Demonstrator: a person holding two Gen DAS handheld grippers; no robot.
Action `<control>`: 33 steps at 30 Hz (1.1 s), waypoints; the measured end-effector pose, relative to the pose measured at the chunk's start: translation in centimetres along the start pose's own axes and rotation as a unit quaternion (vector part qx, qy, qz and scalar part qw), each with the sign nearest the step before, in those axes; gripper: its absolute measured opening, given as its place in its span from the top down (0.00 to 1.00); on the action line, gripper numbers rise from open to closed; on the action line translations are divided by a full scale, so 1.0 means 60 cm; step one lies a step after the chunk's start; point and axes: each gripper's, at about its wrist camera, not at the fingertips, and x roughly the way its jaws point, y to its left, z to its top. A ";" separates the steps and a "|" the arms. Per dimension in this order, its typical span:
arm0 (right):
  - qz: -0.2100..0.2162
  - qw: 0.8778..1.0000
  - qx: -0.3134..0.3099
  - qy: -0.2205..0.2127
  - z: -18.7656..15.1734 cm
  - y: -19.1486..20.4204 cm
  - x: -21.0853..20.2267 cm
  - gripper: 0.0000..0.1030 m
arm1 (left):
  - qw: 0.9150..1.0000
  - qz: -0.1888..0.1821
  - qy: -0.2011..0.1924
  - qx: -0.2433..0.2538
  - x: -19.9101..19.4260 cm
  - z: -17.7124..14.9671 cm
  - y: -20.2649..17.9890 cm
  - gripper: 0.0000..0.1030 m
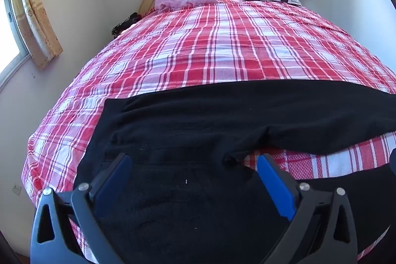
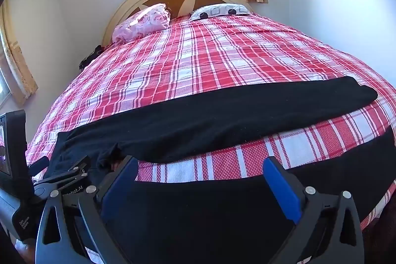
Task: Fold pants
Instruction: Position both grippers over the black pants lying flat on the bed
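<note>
black pants point(image 2: 222, 113) are lying spread across the near edge of the bed point(image 2: 210, 61), on the red plaid cover. the waist end is sitting toward the near left corner, and the two legs are running off to the right, apart, with a strip of plaid showing between them. the far leg is reaching almost to the right edge; the near leg is lying along the near edge. no fold is showing yet, so judging the task as barely begun: legs need bringing together, then folding lengthwise.

left claw point(image 1: 194, 166) is hovering over the waist and crotch area, blue pads fully apart, gripping nothing. right claw point(image 2: 200, 171) is hovering over the near leg, likewise wide open and empty. two pillows point(image 2: 141, 25) are resting by the headboard.
</note>
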 end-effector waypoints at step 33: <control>0.000 1.000 0.002 0.005 -0.008 0.004 0.011 0.01 | 1.000 -0.002 0.013 0.003 0.009 -0.004 0.004 0.00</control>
